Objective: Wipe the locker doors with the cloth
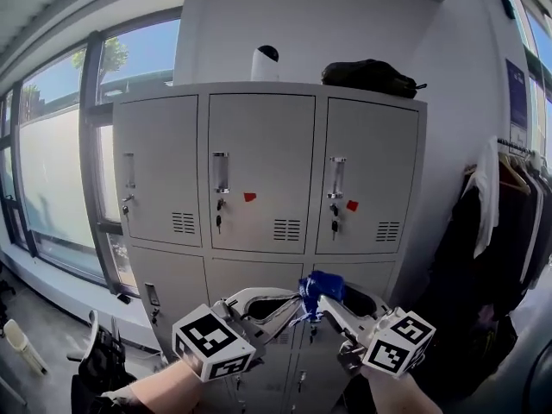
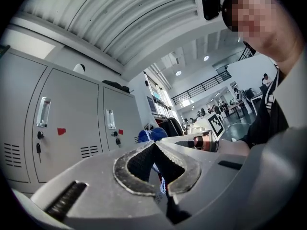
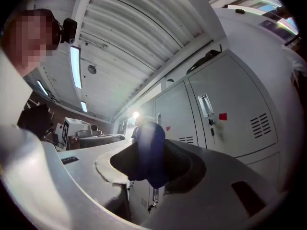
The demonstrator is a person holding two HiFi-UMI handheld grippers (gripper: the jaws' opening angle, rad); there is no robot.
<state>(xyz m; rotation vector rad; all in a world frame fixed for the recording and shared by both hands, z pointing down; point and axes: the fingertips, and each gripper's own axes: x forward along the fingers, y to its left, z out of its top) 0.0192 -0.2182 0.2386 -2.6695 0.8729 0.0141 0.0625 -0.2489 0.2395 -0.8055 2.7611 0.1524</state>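
We hold the crumpled blue cloth [image 1: 321,288] in the air before the grey metal locker doors [image 1: 261,172], clear of them; the right gripper [image 1: 328,305] has its fingers clenched on the bulk, the left gripper [image 1: 295,310] has its fingers closed on a thin edge. It looks soft, light and limp, so we judge a bunched grip best for wiping. All doors are shut, contents unseen.

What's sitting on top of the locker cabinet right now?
On the locker cabinet, a white rounded device with a dark cap stands near the middle; a black bag lies toward the right. The surface behind them is hidden from this low angle.
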